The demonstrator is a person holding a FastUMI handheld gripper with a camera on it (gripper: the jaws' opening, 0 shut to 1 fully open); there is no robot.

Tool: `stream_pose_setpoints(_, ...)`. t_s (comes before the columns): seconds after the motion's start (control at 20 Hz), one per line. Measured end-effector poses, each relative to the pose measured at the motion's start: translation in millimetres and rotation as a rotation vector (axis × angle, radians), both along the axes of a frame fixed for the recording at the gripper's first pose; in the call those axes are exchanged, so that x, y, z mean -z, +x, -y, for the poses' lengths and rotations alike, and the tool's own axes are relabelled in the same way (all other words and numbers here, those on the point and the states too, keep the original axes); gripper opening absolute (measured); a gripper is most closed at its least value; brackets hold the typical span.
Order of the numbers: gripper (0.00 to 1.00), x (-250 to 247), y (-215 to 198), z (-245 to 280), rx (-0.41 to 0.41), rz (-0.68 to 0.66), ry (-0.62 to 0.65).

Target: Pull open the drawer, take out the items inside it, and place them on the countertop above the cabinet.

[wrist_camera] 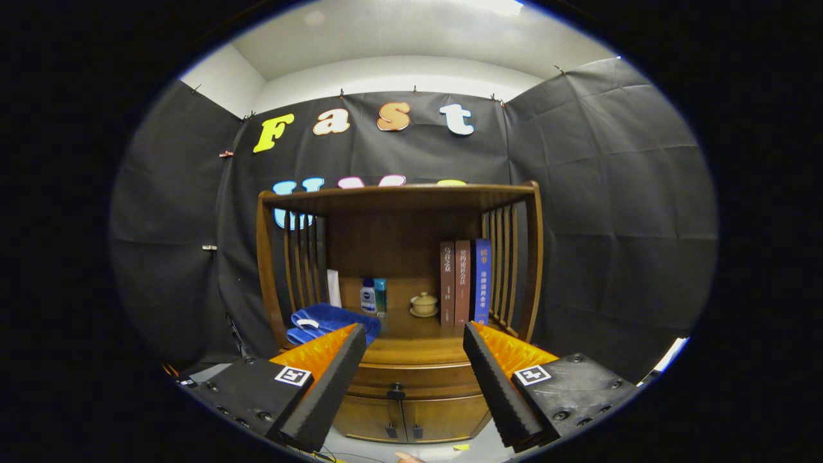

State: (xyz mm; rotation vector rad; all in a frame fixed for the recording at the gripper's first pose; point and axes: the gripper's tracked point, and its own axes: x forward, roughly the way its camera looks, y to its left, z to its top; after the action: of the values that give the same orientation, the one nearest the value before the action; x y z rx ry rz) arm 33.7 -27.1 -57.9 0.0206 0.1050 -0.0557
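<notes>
A brown wooden cabinet stands ahead against the booth wall. Its drawer is closed, with a small dark knob at the front middle. Above the drawer lies the wooden countertop under a slatted shelf frame. My gripper is open, with nothing between its fingers. The ribbed black fingers frame the countertop and drawer front, which lie some way beyond them. The drawer's contents are hidden.
On the countertop lie a folded blue towel, two small bottles, a small lidded ceramic cup and three upright books. Two lower cabinet doors sit under the drawer.
</notes>
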Motion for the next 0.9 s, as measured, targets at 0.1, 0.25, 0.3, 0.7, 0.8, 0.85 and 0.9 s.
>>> stream_pose_setpoints(0.1, 0.99, 20.8, 8.9, -3.7, -0.008, -0.032, 0.013)
stream_pose_setpoints(0.25, 0.99, 55.0, 28.7, -10.1, -0.022, -0.07, 0.022)
stream_pose_setpoints(0.3, 0.99, 68.0, 35.0, -11.6, -0.025, -0.087, 0.023)
stream_pose_setpoints(0.7, 0.99, 191.1, 91.4, -29.7, -0.049, -0.236, 0.029)
stream_pose_setpoints(0.8, 0.99, 216.2, 103.5, -30.1, -0.035, -0.269, 0.028)
stream_pose_setpoints(0.85, 0.99, 225.8, 106.1, -29.0, -0.03, -0.282, 0.025)
stream_pose_setpoints(0.9, 0.99, 233.7, 110.3, -28.9, -0.025, -0.29, 0.022)
